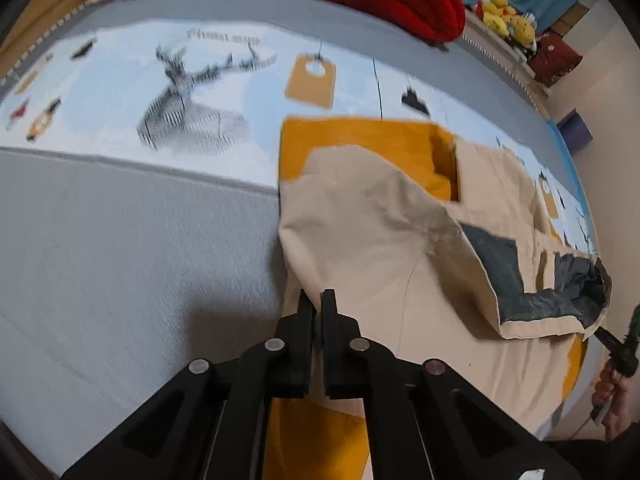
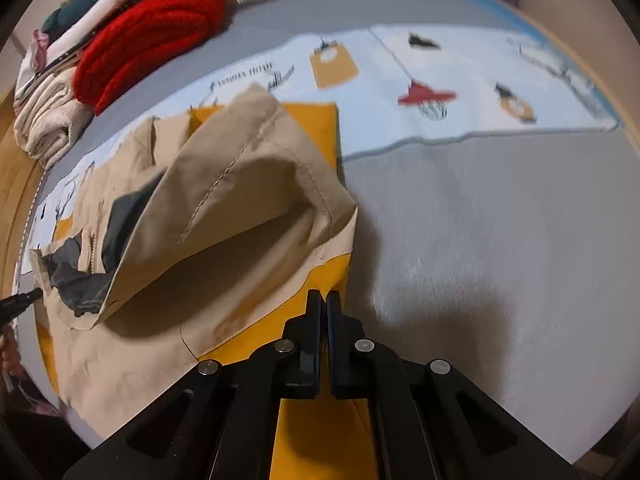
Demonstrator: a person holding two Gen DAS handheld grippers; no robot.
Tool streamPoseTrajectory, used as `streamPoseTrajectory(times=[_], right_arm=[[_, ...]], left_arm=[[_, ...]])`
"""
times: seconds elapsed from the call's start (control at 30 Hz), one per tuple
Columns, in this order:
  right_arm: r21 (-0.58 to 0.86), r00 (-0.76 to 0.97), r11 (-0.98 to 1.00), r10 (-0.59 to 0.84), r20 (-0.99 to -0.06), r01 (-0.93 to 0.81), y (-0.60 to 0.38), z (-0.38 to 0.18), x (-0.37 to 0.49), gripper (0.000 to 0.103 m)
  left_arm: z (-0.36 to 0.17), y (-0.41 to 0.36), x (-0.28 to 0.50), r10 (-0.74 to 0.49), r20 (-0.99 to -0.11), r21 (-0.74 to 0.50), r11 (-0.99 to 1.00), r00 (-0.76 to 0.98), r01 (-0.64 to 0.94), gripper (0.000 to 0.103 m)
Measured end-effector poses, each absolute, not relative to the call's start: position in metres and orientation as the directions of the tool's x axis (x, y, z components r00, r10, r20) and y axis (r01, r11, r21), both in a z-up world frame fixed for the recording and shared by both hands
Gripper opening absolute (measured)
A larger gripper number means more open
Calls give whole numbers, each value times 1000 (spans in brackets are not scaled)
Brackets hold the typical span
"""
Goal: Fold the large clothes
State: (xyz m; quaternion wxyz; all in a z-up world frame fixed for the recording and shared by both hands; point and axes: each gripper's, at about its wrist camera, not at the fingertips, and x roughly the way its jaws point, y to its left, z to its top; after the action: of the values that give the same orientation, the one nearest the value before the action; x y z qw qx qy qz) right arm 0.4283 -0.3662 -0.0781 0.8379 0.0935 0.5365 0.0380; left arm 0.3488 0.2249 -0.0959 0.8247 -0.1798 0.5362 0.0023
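A large beige jacket (image 1: 384, 240) with a mustard-yellow lining lies on a bed, partly folded over on itself. It rests half on the plain grey mattress cover (image 1: 120, 248) and half on a pale blue printed sheet (image 1: 120, 92) that carries a deer drawing and tag-shaped motifs. Dark grey inner fabric shows at one turned-back edge of the jacket, on the side toward the opposite gripper in each view.

In the left wrist view, the left gripper (image 1: 318, 300) points steeply down at the near edge of the jacket. Its jaws are pressed together, and the beige cloth appears to run up between them, though blur and the fingers themselves hide the exact contact. At the far right edge of that view a hand (image 1: 612, 392) holds the other tool.

In the right wrist view, the right gripper (image 2: 324, 300) is likewise closed, its tips sitting at the yellow lining where the jacket's edge meets the grey cover; the fabric seems pinched there. A raised fold of the jacket (image 2: 248, 184) billows up just beyond the tips, with visible stitching along its seam.

At the far side of the bed sits a pile of folded clothes: a red knit (image 2: 148, 40) on top of cream and white items. Yellow soft toys (image 1: 508, 20) stand on a ledge beyond the bed.
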Motion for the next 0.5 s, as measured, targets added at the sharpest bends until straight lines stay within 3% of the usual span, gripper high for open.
streamPoseTrajectory(times=[0.37,0.5], right_arm=[[257,699,961,111,-706,107,-365,-16,440,2],[255,655,950,77,-752,181,-362,-29,460,3]], left_arm=[[-43,248,363,-110,-746,-337,913,657,-231,1],[-58,252,386,-104,-786,-338,898,610,-283,14]])
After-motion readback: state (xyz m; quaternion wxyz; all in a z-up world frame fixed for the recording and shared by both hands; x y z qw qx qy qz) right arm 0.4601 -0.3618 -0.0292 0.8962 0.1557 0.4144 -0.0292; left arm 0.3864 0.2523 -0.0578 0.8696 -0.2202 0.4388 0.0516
